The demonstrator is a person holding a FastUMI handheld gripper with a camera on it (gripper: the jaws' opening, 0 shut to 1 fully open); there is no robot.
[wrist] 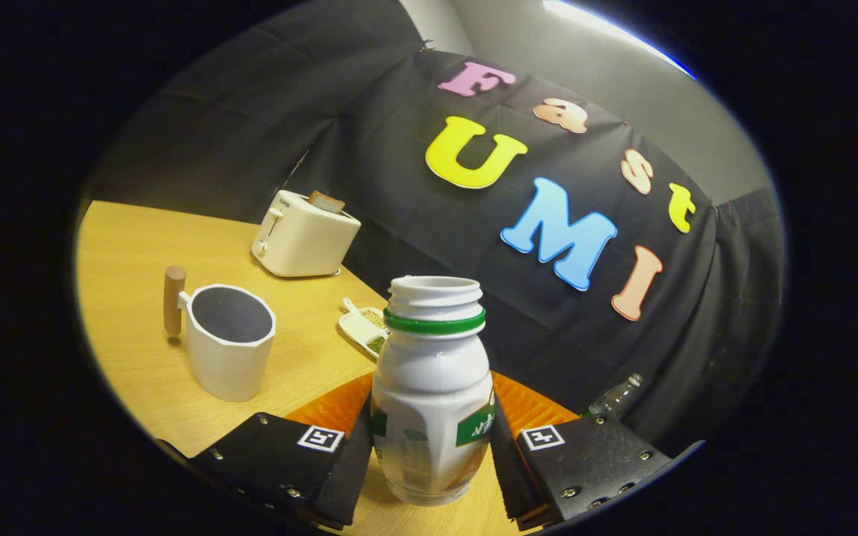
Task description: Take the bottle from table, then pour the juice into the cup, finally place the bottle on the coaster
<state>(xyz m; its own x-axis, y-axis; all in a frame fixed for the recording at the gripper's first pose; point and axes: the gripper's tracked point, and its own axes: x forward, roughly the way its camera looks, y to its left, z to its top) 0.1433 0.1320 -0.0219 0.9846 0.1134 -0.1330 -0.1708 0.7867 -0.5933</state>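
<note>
A white plastic bottle [430, 387], cap off, w/ a green ring under its threaded neck, stands upright betw. the two black fingers of the gripper [429, 454]. Both inner pads press its ribbed lower body on either side: clenched on the bottle. Each finger carries a small square black-and-white marker and a few bright screws; the finger roots are cut off at the bottom. The bottle's label is partly hidden by the pads, and its contents can't be made out through the opaque wall.

Behind the bottle lies an orange ribbed coaster [529, 406], mostly hidden by bottle and fingers. Whether the bottle's base rests on the light wood-grain table [138, 246] or is lifted off it can't be told.

Ahead and to the left stands a white faceted cup [229, 344] w/ a dark inside and a round wooden handle, well apart from the bottle. Beyond it, a cream toaster [302, 237] w/ a brown slice sticking out of the slot. Betw. toaster and bottle, a small white scoop [362, 325] w/ greenish grains. A clear glassy object [614, 394] past the right finger is too small and dim to identify.
</note>
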